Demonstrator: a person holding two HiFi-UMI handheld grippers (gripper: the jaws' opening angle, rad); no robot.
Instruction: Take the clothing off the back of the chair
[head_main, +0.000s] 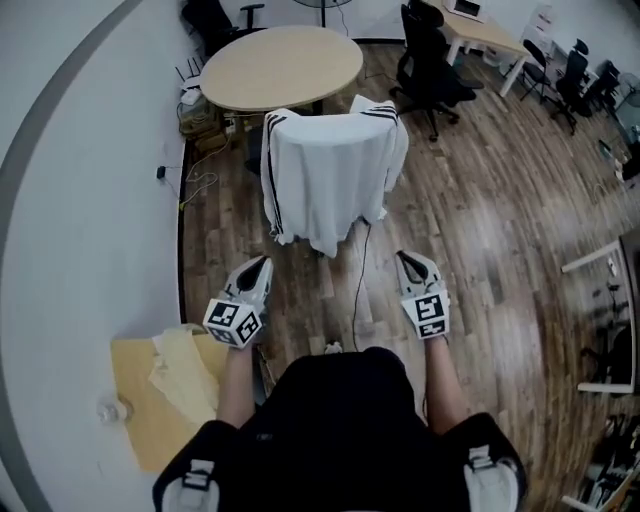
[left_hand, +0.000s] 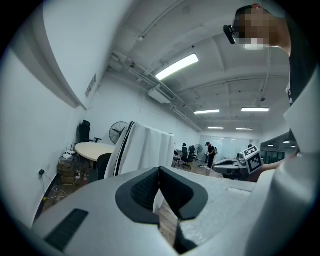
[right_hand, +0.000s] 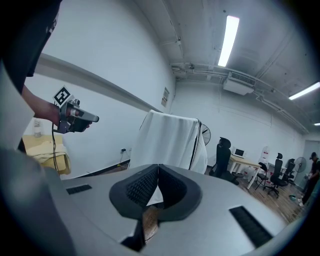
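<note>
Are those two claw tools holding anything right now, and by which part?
Nothing is held. The left gripper and right gripper are both shut and empty; the white clothing hangs draped ahead of them, untouched.

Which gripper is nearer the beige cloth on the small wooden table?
Left. The left gripper is just up-right of the beige cloth in the head view; the right gripper lies across the person's body.

Clothing (head_main: 330, 180) on chair (left_hand: 103, 166), table (head_main: 280, 65) bhd.
</note>
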